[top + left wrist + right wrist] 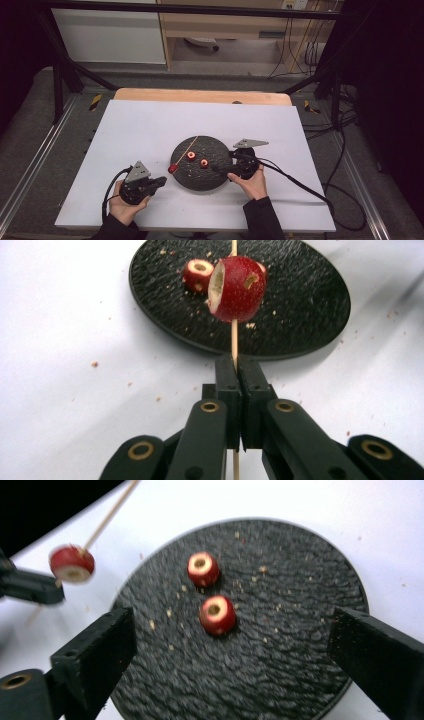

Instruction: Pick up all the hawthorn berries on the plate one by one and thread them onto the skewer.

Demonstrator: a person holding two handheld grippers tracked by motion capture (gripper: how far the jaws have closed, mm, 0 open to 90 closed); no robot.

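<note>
A round black plate (pixel 200 182) with a rough, pebbled surface sits on the smooth white tabletop (pixel 150 125), with pale crumbs scattered over it. Two small red fruit pieces lie near its middle, close together but apart: the farther cored fruit (pixel 202 568) and the nearer cored fruit (pixel 217 614), each glossy-skinned and squat with a cream-coloured hole through its centre. The left claw (pixel 235 370), matt black plastic with brass-coloured pivot rings, has its jaws pressed together on a thin, straight wooden skewer (pixel 234 342). A third piece, the skewered fruit (pixel 236 288), is threaded on that stick; it is rounded, shiny red, with a flat pale cut face and a small notch in its skin, and it hangs over the plate's left edge. The skewer's far end slants over the plate. The right claw (pixel 230 645) is spread wide, its blocky black jaws standing either side of the plate above the two loose pieces, touching neither.
</note>
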